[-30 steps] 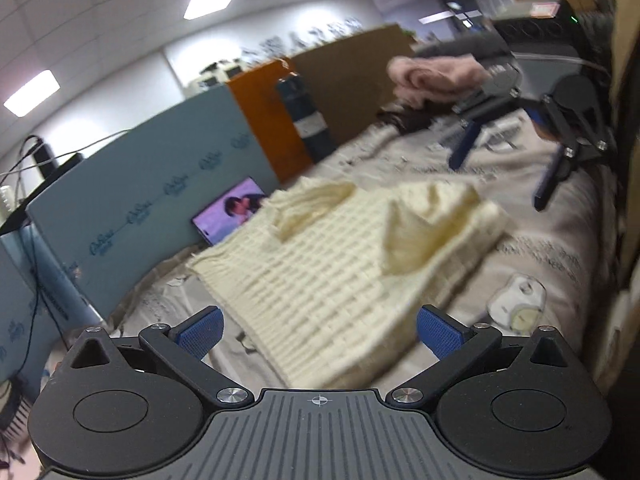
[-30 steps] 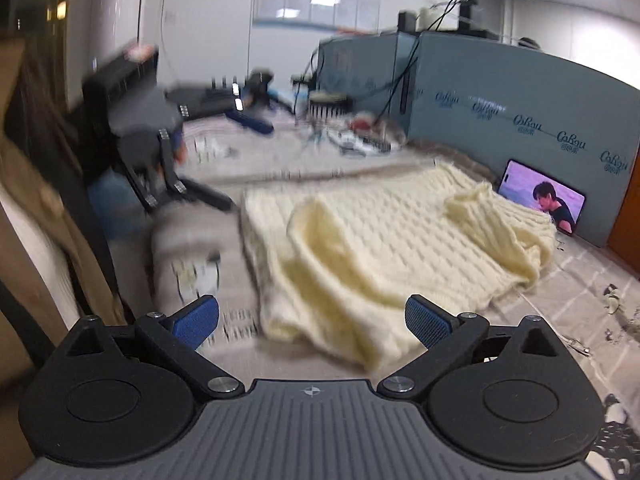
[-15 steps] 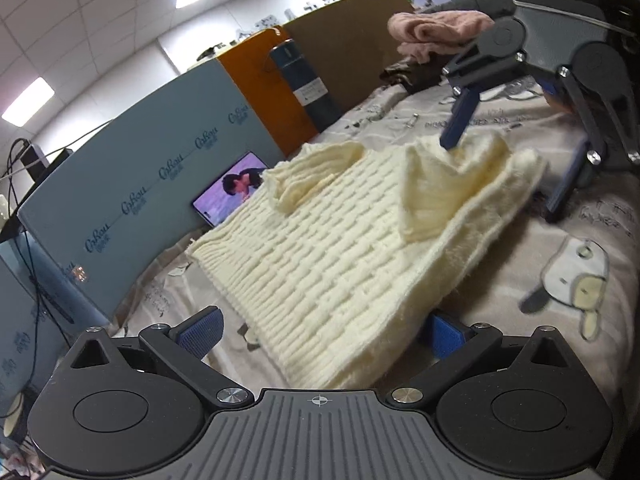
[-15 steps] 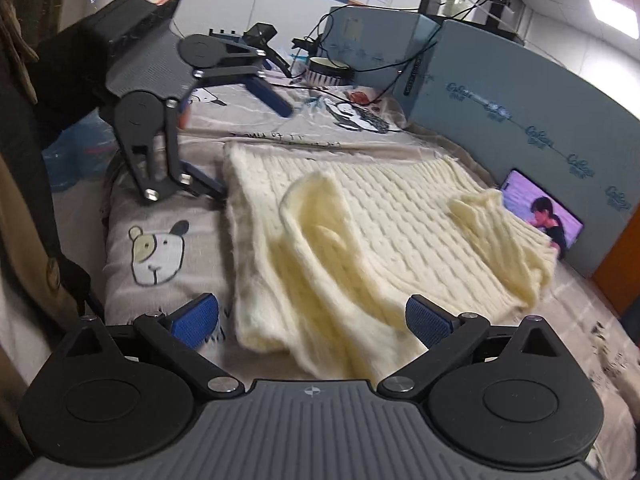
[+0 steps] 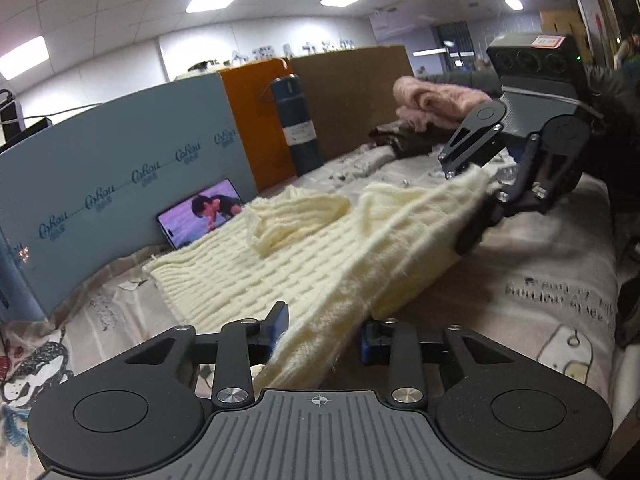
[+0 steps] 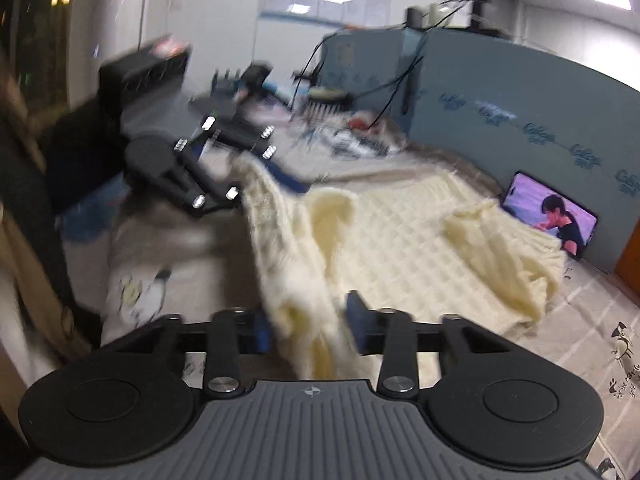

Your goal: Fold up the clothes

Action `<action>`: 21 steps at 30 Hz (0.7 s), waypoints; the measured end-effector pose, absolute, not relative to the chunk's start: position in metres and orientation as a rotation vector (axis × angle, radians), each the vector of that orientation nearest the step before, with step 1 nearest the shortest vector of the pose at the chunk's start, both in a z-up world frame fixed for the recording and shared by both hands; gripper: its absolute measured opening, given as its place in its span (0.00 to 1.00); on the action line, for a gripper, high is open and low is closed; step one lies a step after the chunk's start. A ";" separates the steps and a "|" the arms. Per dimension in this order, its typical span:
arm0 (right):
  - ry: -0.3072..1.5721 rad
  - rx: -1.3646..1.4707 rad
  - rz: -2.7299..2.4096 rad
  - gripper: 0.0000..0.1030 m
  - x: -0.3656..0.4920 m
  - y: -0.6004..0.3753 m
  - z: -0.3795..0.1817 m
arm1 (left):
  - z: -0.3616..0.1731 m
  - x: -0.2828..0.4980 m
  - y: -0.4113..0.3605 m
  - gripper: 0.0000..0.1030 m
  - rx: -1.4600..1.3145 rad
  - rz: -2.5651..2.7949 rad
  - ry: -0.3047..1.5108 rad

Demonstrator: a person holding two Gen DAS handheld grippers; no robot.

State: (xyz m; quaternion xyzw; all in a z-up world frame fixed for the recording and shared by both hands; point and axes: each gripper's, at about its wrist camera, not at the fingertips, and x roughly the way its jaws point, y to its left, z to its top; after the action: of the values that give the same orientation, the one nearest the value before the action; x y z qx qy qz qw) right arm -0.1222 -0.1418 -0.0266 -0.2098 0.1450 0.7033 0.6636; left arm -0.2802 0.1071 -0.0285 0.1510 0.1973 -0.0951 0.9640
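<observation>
- Left gripper point(image 5: 322, 330) pinches the near edge of the cream sweater point(image 5: 288, 256).
- Right gripper point(image 6: 310, 326) pinches the same edge, lifted taut between them.
- Sweater's long axis runs toward the far phone point(image 5: 200, 218).

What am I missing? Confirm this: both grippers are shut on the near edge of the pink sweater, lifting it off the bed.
The color is wrong. Both the left gripper and right gripper are shut on the cream sweater, as each wrist view shows. The pink sweater lies untouched at the far end of the bed.
</observation>
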 end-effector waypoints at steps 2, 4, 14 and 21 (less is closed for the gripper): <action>0.314 -0.392 1.587 0.20 -0.108 -0.143 -0.018 | -0.022 -0.277 0.113 0.27 0.265 -0.179 0.356; 0.290 -0.327 1.590 0.18 -0.095 -0.143 -0.007 | -0.013 -0.272 0.122 0.26 0.217 -0.159 0.304; 0.366 0.008 1.592 0.17 0.004 -0.106 0.018 | 0.009 -0.208 0.170 0.26 -0.068 -0.098 0.220; 0.590 0.236 1.508 0.17 0.059 -0.080 -0.015 | -0.003 -0.158 0.198 0.26 -0.159 -0.059 0.345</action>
State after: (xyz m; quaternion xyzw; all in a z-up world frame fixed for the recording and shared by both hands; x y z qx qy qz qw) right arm 0.0593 -0.0805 -0.0148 0.1051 0.2632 0.6728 0.6834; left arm -0.1576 0.1983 -0.0029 -0.0792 0.1714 -0.0292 0.9816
